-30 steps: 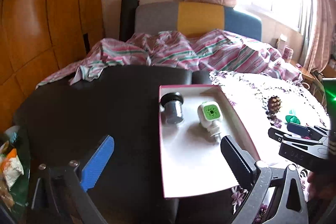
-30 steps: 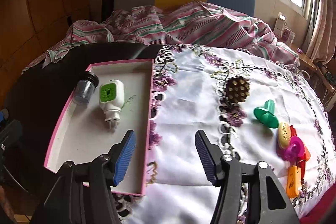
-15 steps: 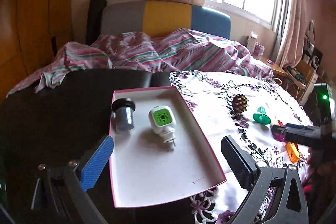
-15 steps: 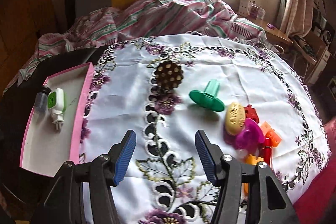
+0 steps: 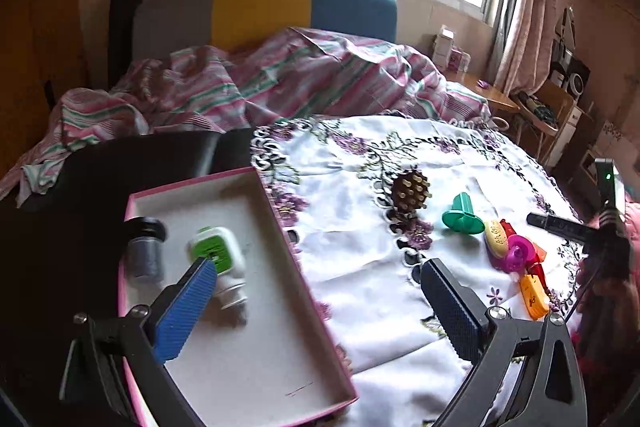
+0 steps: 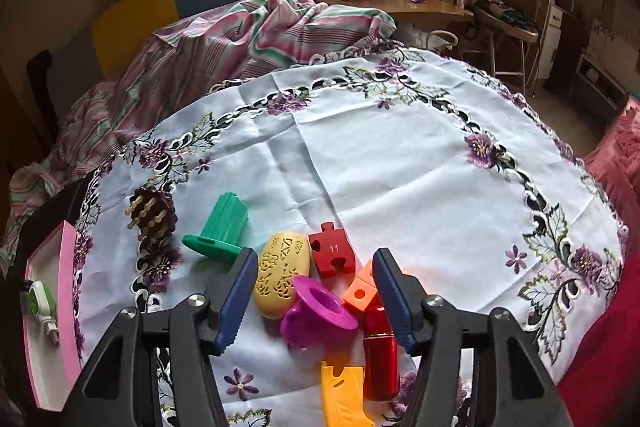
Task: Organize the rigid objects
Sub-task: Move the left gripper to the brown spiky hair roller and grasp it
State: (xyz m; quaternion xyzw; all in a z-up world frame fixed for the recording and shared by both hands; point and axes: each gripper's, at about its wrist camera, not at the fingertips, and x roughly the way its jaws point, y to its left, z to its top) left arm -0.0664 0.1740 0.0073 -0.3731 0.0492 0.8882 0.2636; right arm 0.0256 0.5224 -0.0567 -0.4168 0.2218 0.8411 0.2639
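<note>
Rigid objects: a cluster is lying on the embroidered white tablecloth (image 6: 400, 155), near its front edge. The right gripper (image 6: 314, 291) is angling steeply down over this cluster, jaws standing partly apart with nothing pressed between the pads. Framed between its blue pads in the right wrist view: a yellow oval piece (image 6: 282, 275), a magenta flanged cup (image 6: 320, 311), an orange block (image 6: 360, 291) and a red cylinder (image 6: 380, 351). Just beyond them a red puzzle piece (image 6: 332, 253) is lying flat, touching or nearly touching the orange block. A yellow flat tool (image 6: 344, 395) is lying nearest the camera. A green flanged peg (image 6: 220, 227) is lying on its side just left of the yellow oval; a brown pinecone-like brush (image 6: 152, 213) is resting a little further left.

The pink-rimmed tray (image 5: 280, 239) is sitting partly off the cloth's left edge on a dark surface (image 5: 80, 179). Inside it are lying a green-and-white plug-in device (image 5: 220, 255) and a grey jar with a black cap (image 5: 144, 251), side by side.

The left gripper (image 5: 316, 287) is tilting downward above the tray's right rim, jaws wide apart and holding nothing. One pad is hanging over the tray and the other over the cloth.
</note>
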